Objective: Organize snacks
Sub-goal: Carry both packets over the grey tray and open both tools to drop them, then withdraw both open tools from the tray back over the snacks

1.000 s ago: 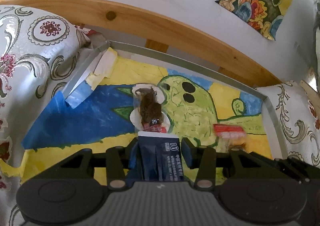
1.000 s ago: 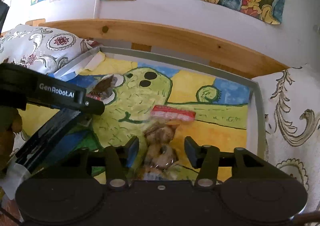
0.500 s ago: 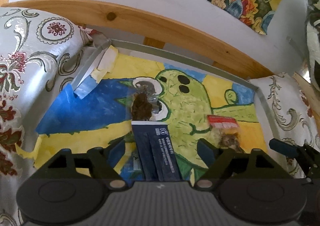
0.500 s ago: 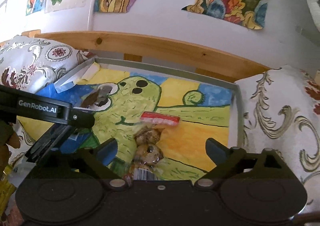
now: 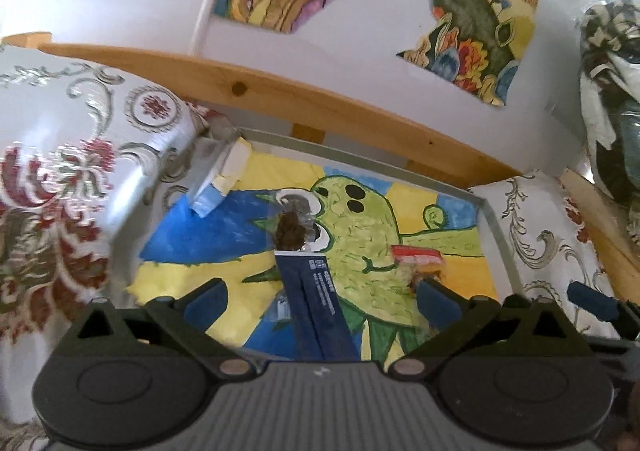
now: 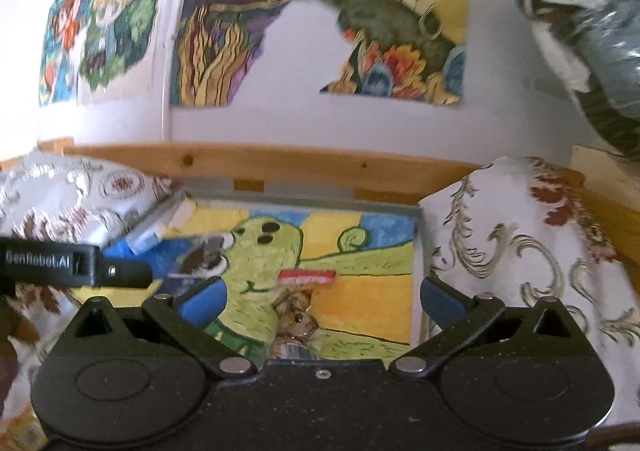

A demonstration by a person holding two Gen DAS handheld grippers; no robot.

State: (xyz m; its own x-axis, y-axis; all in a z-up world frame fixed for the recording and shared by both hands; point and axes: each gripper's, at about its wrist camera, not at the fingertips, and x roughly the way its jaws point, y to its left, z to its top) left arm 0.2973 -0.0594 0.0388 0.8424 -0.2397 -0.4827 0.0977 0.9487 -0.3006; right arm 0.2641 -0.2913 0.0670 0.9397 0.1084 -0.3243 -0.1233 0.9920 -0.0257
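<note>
A dark blue snack packet [image 5: 316, 299] lies on the painted tray [image 5: 360, 156], between the spread fingers of my left gripper [image 5: 322, 300], which is open and apart from it. Beyond the packet sits a brown snack in a clear wrapper [image 5: 290, 231]. To its right lies a clear bag with a red header [image 5: 418, 254]. In the right wrist view that red-topped bag [image 6: 306, 277] lies on the tray [image 6: 320, 207] in front of my open right gripper [image 6: 322, 301]. At the left of that view are the left gripper body [image 6: 60, 261], the brown snack [image 6: 200, 257] and the blue packet [image 6: 182, 285].
Patterned cushions [image 5: 72, 179] [image 6: 532, 251] flank the tray on both sides. A wooden rail [image 5: 320, 99] runs behind it below a white wall with paintings. A folded paper corner [image 5: 224, 179] sticks up at the tray's back left. A plastic-wrapped bundle [image 6: 592, 35] hangs at the upper right.
Both grippers went from shut to wide open and drew back and up. The left let go of the blue packet, the right let go of the red-topped bag.
</note>
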